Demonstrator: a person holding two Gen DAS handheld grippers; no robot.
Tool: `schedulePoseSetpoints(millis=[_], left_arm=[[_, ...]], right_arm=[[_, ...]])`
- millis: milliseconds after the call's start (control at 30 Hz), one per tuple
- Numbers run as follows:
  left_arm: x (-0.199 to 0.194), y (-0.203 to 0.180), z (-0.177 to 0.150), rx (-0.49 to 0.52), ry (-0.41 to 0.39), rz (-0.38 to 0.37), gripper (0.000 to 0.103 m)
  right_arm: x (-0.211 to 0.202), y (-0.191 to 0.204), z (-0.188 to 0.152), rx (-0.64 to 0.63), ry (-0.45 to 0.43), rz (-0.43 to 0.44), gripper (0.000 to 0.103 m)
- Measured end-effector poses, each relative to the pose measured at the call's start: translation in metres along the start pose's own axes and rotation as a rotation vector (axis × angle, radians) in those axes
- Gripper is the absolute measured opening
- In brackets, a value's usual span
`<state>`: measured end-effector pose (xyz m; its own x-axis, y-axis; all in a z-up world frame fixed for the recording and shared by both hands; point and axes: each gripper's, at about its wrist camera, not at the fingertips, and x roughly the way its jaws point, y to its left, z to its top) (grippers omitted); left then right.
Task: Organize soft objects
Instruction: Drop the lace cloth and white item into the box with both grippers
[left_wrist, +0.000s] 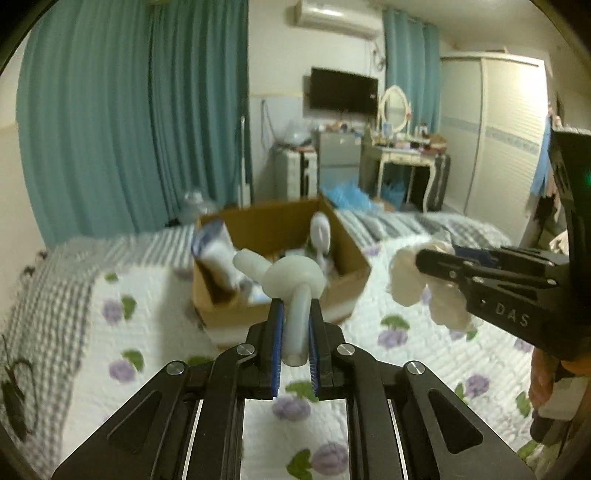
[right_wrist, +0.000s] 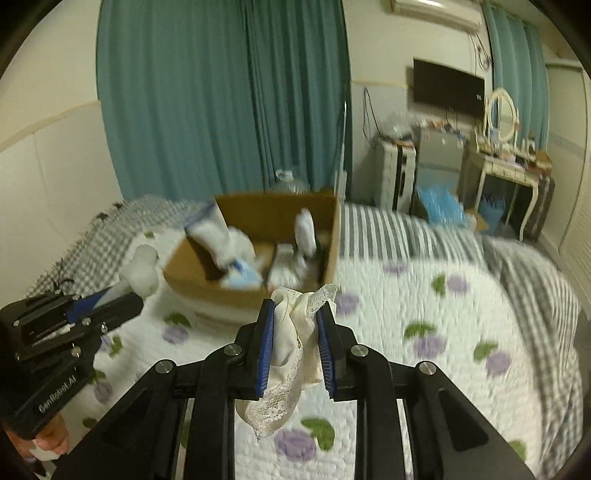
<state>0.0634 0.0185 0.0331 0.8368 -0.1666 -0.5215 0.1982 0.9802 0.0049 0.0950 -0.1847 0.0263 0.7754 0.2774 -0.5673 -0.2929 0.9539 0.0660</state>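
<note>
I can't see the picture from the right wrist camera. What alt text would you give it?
A black hand-held gripper is shut on a cream lace-trimmed cloth above a floral quilt. Ahead sits an open cardboard box of pale items; at left, the other hand-held gripper grips a white rubbery toy.

Both wrist views toward shared cardboard box (left_wrist: 280, 258).

Ahead of both grippers the cardboard box (left_wrist: 280, 258) is smeared by blur; the pale things (right_wrist: 236, 247) inside blend together, impossible to name.
</note>
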Motion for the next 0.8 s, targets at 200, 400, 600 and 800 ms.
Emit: schedulePoseSetpoints(millis=[200,400,600,800], left_arm=[[0.016,0.016,0.026,0.000,-0.021,0.011,0.012],[0.079,0.035,0.026,-0.025,0.049,-0.019,0.011],[0.125,0.037,0.018,0.025,0.062,-0.010,0.013],[0.151,0.043,0.016,0.041,0.079,0.109,0.028]], right_arm=[[0.009,0.016,0.049,-0.047,-0.036,0.026,0.022],[0.071,0.021,0.065,-0.061,0.025,0.045,0.022],[0.132,0.010,0.052,-0.028,0.077,0.064,0.022],[0.158,-0.004,0.049,0.014,0.063,0.046,0.035]])
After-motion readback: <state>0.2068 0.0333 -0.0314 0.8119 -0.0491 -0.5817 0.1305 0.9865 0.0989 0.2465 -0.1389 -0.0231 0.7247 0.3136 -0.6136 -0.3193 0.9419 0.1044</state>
